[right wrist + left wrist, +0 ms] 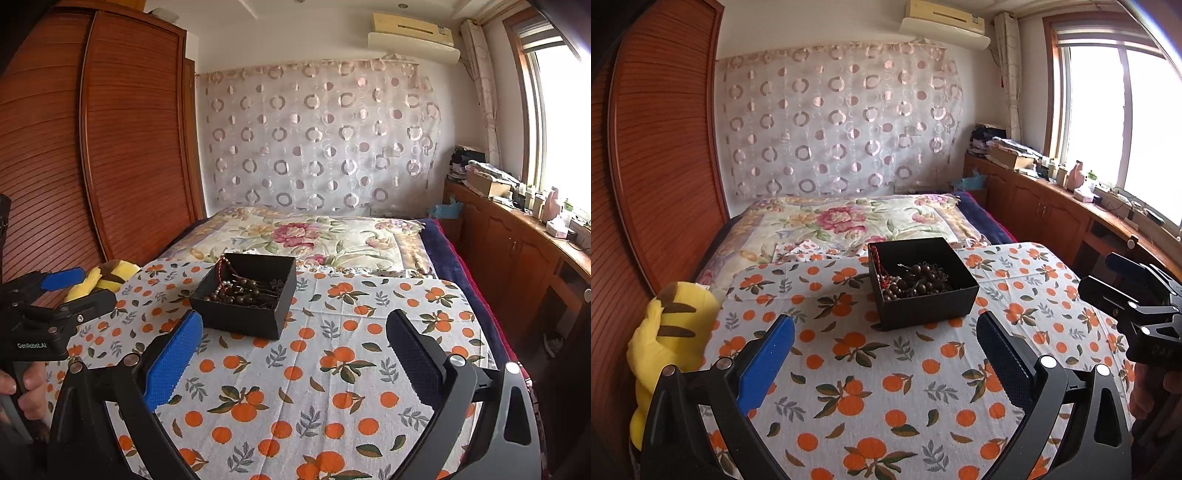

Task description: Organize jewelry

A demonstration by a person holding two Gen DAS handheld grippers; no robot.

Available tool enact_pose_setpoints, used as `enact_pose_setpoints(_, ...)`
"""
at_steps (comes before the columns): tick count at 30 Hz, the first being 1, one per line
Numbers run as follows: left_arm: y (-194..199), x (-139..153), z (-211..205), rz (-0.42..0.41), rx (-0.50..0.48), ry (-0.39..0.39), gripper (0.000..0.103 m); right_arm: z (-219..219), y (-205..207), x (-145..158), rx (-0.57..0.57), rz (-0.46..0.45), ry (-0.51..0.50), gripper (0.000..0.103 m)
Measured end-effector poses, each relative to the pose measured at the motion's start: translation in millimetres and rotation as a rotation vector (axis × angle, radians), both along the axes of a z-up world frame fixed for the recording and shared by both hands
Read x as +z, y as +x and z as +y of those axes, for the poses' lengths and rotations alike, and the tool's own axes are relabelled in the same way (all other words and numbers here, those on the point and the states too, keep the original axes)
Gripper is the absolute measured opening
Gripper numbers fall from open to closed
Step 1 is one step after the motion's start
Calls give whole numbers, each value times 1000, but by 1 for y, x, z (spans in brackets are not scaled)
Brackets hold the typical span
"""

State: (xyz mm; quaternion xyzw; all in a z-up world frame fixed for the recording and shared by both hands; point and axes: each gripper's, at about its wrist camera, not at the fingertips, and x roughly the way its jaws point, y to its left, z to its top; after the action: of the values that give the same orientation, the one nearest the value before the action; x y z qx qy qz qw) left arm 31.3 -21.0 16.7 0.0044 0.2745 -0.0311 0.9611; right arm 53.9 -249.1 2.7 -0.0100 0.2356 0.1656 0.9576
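While both tools hang over the near part of the desk, each stands released, jaws spread wide with only the orange-print cloth showing between the blue pads. In the left wrist view the left tool frames the cloth, and the right tool reaches in from the right edge, also spread and empty, with part of the person's hand below it. In the right wrist view the right tool is nearest, and the left tool comes in from the left edge, gripped by the person's fingers. Just beyond the fingertips, toward the far side of the desk, sits an open black box; it holds the jewelry, a heap of dark brown bead strings, with a red cord draped against its far left wall. Neither tool touches the box. A yellow plush toy with brown stripes sits at the left edge of the desk. Behind the desk lies a bed under a floral cover, with a wooden wardrobe to its left, wooden cabinets carrying clutter under the window on the right, and a circle-patterned curtain on the far wall below an air conditioner.
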Motion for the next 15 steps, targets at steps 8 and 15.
enact_pose_setpoints(8, -3, 0, 1, -4, 4, -5, 95, 1, -2, -1, -4, 0, 0, 100)
enact_pose_setpoints(15, -3, 0, 1, -6, 4, -3, 95, -2, -3, -1, -16, 1, 1, 100)
